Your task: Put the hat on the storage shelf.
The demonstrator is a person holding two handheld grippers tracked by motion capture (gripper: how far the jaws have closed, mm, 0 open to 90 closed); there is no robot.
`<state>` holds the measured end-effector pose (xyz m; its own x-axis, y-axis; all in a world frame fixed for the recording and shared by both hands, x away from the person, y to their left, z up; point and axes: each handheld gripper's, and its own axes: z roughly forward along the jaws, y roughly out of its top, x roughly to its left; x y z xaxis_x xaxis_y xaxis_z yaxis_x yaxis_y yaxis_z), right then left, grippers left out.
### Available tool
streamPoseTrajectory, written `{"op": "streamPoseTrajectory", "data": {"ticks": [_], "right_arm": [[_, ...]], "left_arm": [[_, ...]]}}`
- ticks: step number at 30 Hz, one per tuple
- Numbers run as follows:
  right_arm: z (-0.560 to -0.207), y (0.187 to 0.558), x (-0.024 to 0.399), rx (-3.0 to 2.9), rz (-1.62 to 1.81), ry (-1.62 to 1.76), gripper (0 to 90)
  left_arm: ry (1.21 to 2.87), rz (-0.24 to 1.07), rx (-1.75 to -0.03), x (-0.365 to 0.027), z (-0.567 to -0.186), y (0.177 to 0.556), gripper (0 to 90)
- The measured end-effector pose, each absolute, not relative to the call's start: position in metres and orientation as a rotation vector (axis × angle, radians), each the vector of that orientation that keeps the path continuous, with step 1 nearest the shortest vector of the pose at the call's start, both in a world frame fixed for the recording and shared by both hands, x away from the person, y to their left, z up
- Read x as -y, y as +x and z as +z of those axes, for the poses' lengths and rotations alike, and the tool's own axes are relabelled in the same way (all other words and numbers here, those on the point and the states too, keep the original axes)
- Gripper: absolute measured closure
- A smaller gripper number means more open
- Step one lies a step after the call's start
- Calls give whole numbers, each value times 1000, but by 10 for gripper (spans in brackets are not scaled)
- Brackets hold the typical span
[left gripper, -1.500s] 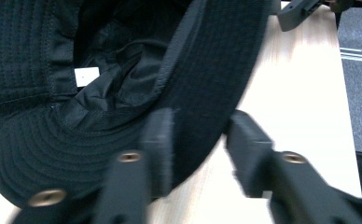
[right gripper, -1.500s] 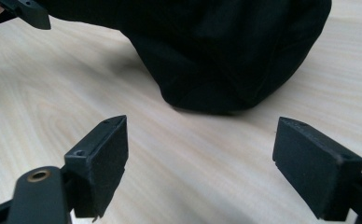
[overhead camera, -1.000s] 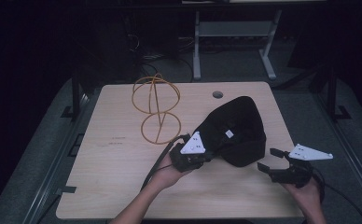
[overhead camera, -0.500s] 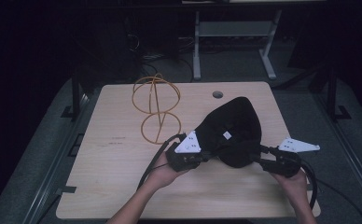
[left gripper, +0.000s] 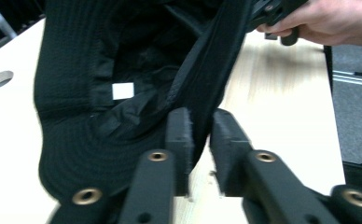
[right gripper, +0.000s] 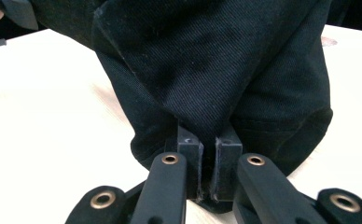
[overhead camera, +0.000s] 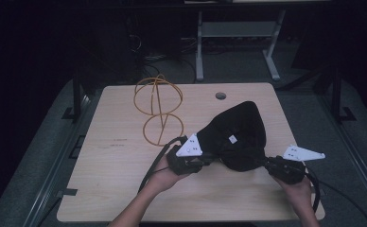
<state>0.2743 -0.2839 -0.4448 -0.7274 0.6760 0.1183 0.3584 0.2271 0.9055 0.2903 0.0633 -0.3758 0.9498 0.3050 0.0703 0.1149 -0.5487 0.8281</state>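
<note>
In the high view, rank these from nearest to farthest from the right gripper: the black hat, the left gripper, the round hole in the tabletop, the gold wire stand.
From the right gripper:
1. black hat, clamped in its jaws, just to its left.
2. left gripper, across the hat's near edge.
3. round hole, near the table's far edge.
4. gold wire stand, far left.

Left gripper [left gripper: 199,140] fingers [left gripper: 178,135] clamp black hat [left gripper: 100,79] brim; small white tag [left gripper: 123,90] inside hat; bench [left gripper: 272,107] beneath; other hand [left gripper: 328,21] top right.
</note>
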Motion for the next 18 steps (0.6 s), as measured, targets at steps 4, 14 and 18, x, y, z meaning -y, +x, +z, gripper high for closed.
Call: {"op": "streamPoseTrajectory", "data": {"ticks": [4,14,18], "right_arm": [[-441,269,289,-2185,1533,992,848],[-431,261,304,-2134,1642,1065,851],[-423,261,306,-2121,1633,1071,853]], "left_arm": [[2150,267,-312,-65,-373,286,656],[2170,314,-332,-76,-376,279,536],[2164,319,-347,-84,-378,276,530]]}}
